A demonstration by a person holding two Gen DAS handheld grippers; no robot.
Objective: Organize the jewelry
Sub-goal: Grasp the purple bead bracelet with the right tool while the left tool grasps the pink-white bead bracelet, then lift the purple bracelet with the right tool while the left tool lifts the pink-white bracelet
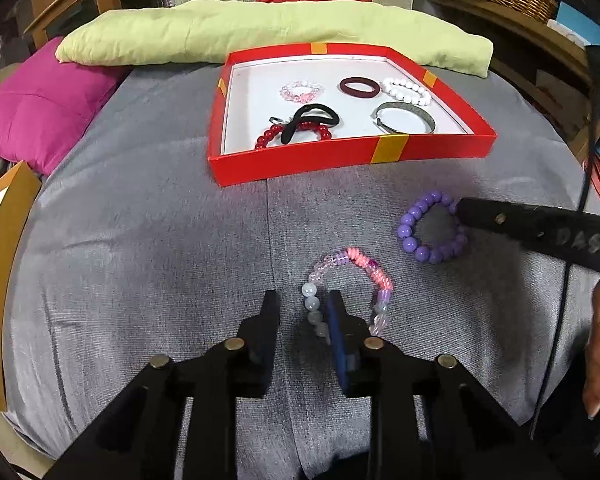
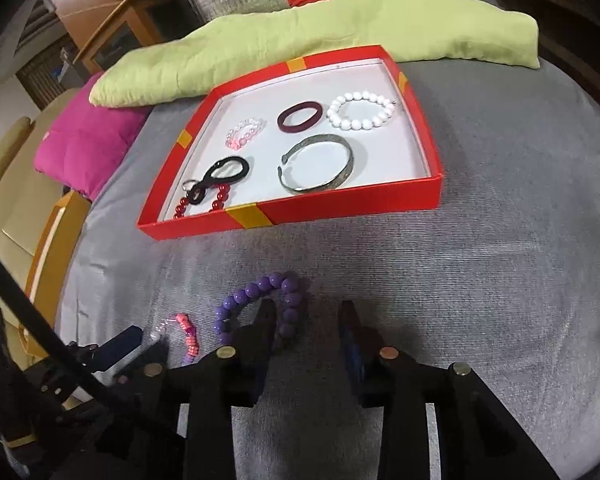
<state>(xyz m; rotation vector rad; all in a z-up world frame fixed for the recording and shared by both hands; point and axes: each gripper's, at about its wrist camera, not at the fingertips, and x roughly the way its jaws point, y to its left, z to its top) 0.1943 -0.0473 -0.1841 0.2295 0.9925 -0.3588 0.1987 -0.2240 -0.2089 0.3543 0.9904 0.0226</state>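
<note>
On a grey fabric surface (image 1: 140, 240), the left gripper (image 1: 303, 312) stands with its jaws parted around one side of a pastel bead bracelet (image 1: 350, 288) in the lower centre of the left wrist view. The bracelet's pale grey-white beads lie in the gap, close against the blue-padded right-hand finger; whether that pad touches them cannot be told, and the other finger stands clear, so nothing is pinched. The rest of the loop curves away to the right of the gripper. It mixes milky white, clear pink and lilac beads with a run of coral-pink ones.

The right gripper (image 2: 306, 316) is likewise released, its jaws apart in the lower centre of its own view. Its left-hand finger sits inside the loop of a purple bead bracelet (image 2: 260, 300) — round, glossy, evenly sized beads — with the loop's right side in the gap and the other finger on bare cloth.

Above both, toward the upper middle of each view, a shallow red box (image 1: 300, 160) with gold tape bands and a white floor holds a pink bead bracelet (image 1: 302, 92), a dark maroon band (image 1: 358, 88), a white bead bracelet (image 1: 406, 90), a metal cuff bangle (image 1: 406, 118), and a black hair tie (image 1: 312, 120) lying across a red bead bracelet (image 1: 268, 138). Open grey cloth separates the box's near wall from both bracelets. A lime-green cushion (image 1: 260, 32) borders the box's far side — a magenta cushion (image 1: 40, 108) lies at the left edge.
</note>
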